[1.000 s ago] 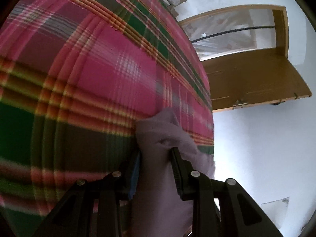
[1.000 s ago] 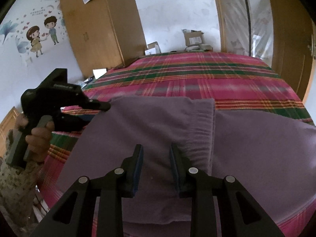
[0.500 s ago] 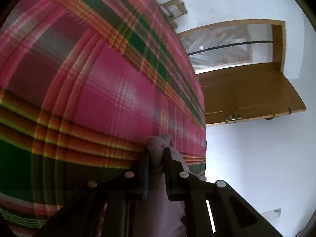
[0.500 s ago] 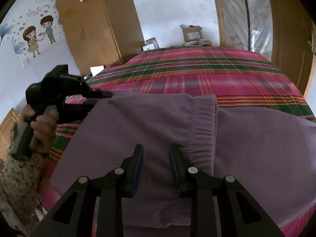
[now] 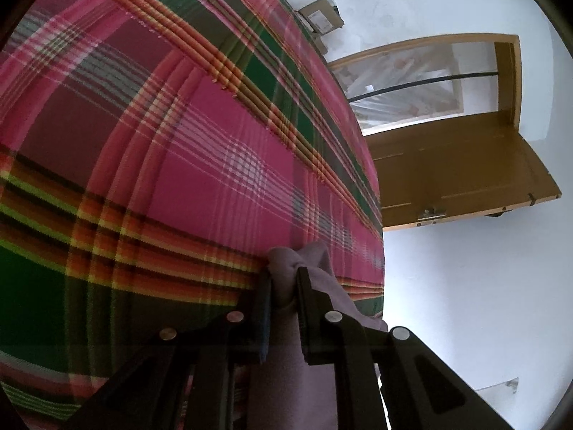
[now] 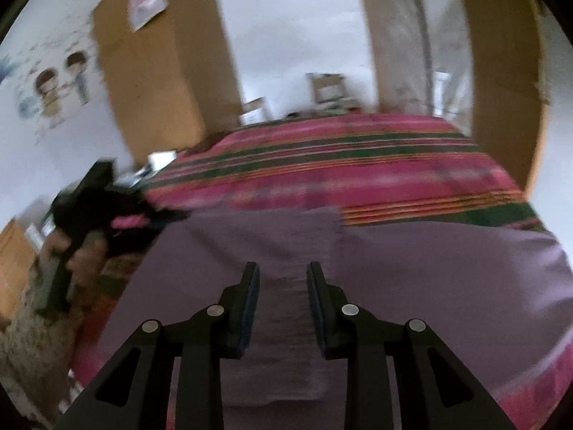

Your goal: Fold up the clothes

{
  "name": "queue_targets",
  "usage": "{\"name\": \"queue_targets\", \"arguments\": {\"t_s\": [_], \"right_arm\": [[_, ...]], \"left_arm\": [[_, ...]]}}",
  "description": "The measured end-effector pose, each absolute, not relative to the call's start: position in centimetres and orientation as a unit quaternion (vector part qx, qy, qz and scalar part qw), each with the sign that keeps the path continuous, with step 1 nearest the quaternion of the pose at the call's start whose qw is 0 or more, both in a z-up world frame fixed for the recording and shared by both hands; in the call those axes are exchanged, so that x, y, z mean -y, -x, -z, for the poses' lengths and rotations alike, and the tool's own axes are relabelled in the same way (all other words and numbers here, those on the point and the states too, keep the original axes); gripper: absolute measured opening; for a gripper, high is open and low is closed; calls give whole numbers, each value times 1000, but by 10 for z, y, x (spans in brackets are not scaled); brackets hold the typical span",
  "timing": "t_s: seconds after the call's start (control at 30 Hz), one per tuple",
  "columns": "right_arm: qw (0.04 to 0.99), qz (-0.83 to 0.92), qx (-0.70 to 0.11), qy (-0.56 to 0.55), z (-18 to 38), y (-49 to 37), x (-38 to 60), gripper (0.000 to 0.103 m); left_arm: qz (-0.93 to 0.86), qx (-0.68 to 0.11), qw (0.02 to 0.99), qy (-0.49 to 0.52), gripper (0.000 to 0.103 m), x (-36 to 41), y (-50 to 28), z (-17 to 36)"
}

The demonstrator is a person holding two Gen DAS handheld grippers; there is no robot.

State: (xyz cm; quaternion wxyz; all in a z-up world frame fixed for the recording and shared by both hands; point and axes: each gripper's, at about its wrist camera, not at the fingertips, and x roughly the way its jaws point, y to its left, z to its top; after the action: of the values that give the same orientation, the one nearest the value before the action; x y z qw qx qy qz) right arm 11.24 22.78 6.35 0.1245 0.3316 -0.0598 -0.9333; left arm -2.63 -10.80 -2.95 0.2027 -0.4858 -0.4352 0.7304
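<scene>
Right wrist view: plaid bed (image 6: 358,165) fills middle, blurred. Purple garment (image 6: 412,279) spread across near edge, 3 to 9 o'clock. Right gripper (image 6: 283,297) at 6 o'clock above garment, jaws parted, holding nothing. Left gripper (image 6: 118,215) at 9 o'clock on garment corner; left wrist view shows jaws clenched on bunched fabric (image 5: 286,268).
</scene>
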Motion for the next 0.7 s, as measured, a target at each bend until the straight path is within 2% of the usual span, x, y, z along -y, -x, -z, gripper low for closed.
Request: {"name": "queue_targets", "arguments": {"t_s": [0.1, 0.17, 0.2, 0.4, 0.47, 0.53, 0.7], "right_arm": [[135, 915, 107, -364, -51, -107, -245, 33], [147, 901, 145, -382, -40, -102, -253, 41], [152, 893, 162, -391, -35, -99, -255, 52], [173, 883, 169, -401, -30, -98, -247, 53], [179, 883, 165, -402, -31, -99, -244, 34], [187, 880, 172, -401, -32, -100, -244, 20], [208, 877, 195, -387, -45, -109, -250, 14]], "left_arm": [[-732, 436, 204, 483, 14, 110, 24, 32], [-737, 431, 202, 480, 14, 108, 25, 31], [-741, 425, 202, 479, 15, 108, 24, 30], [-745, 422, 206, 474, 15, 108, 26, 30], [-746, 420, 207, 473, 15, 106, 27, 30], [-746, 421, 209, 472, 15, 106, 28, 30], [-745, 422, 214, 470, 15, 105, 29, 30]]}}
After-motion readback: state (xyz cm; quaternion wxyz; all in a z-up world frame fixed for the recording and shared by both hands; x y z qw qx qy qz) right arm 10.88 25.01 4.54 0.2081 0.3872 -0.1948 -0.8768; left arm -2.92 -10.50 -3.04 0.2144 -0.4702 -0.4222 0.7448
